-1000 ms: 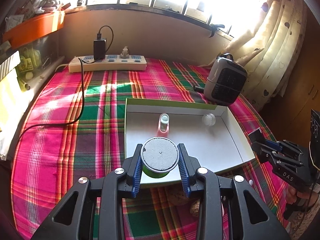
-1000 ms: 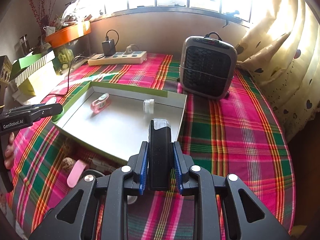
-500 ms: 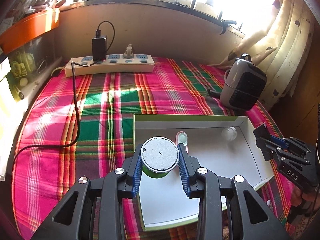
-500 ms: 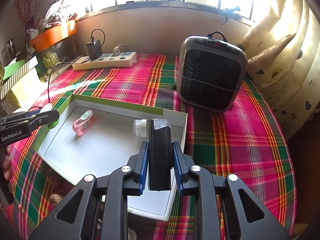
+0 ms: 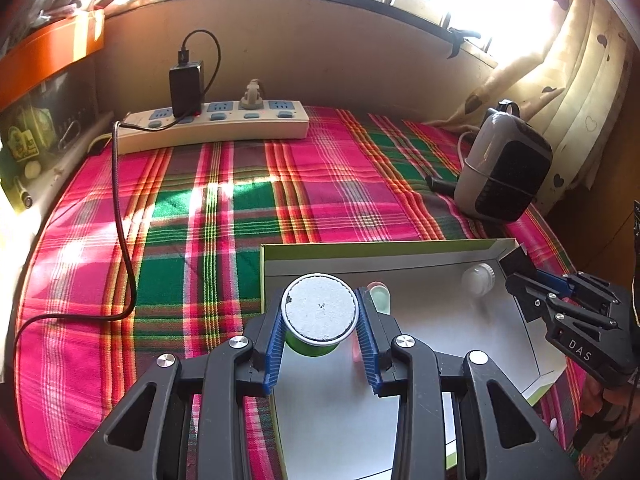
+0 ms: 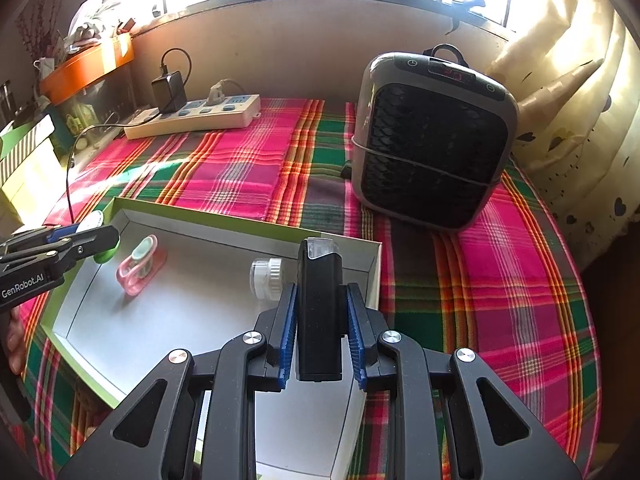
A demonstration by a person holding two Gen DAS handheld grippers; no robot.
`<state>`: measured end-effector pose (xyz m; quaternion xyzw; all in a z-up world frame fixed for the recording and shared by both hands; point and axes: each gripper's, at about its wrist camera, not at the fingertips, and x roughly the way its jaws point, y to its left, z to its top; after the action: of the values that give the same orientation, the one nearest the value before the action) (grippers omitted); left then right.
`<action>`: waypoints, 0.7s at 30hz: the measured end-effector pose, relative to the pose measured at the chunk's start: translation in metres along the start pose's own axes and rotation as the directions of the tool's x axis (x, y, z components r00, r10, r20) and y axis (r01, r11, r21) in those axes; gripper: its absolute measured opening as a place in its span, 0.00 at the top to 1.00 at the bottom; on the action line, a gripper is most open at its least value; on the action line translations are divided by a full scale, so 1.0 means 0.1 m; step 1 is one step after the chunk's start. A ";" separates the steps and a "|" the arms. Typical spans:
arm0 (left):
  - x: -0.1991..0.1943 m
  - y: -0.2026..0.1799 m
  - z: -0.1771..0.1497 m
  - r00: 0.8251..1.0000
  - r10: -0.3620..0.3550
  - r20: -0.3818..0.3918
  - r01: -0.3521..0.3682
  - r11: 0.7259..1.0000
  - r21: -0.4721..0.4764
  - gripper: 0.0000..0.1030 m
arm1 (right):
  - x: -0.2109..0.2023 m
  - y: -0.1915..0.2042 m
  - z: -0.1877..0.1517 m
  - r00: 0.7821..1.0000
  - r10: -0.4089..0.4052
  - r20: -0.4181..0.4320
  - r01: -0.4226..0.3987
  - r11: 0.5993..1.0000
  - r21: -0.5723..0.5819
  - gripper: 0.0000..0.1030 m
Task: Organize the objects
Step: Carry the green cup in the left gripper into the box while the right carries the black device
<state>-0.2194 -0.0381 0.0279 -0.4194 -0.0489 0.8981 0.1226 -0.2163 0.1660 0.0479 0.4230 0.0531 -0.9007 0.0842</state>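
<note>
from the left wrist: the left gripper [image 5: 320, 330] pinches a small green cup [image 5: 319, 320] with a grey-white top between its blue pads, held above the near left part of the shallow grey tray [image 5: 420, 258]; just to the cup's 3 o'clock a pink item [image 5: 379, 298] with a pale green end lies in the tray, partly hidden by a finger; a white cap [image 5: 479, 279] sits at the tray's 1 o'clock corner; the right gripper [image 5: 568, 312] enters at 3 o'clock over the tray's right edge; a power strip [image 5: 224, 124] lies at 11 o'clock on the plaid cloth [image 5: 200, 208], a heater [image 5: 504, 168] at 2 o'clock.

from the right wrist: the right gripper [image 6: 322, 340] clamps a black stick-like object [image 6: 319, 312] with a clear tip, upright, above the tray's [image 6: 240, 222] right corner; the white cap [image 6: 267, 279] lies just left of it; the pink item [image 6: 140, 265] lies at 10 o'clock in the tray; the left gripper [image 6: 96, 240] at 9 o'clock holds the green cup [image 6: 105, 254] over the tray's left edge; the heater [image 6: 432, 144] stands at 1 o'clock.
</note>
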 end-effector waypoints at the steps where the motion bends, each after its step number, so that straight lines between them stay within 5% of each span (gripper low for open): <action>1: 0.00 -0.01 0.00 1.000 -0.001 -0.001 0.001 1.000 0.002 0.70 | 0.02 0.00 0.00 1.000 0.002 -0.004 -0.002 1.000 0.002 0.76; 21: 0.12 -0.10 0.01 1.000 0.007 -0.025 -0.006 0.999 0.038 0.70 | 0.17 0.07 -0.01 1.000 0.003 -0.027 -0.003 1.000 -0.009 0.76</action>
<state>-0.2258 -0.0258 0.0217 -0.4283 -0.0287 0.8940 0.1284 -0.2250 0.1579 0.0343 0.4350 0.0579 -0.8944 0.0869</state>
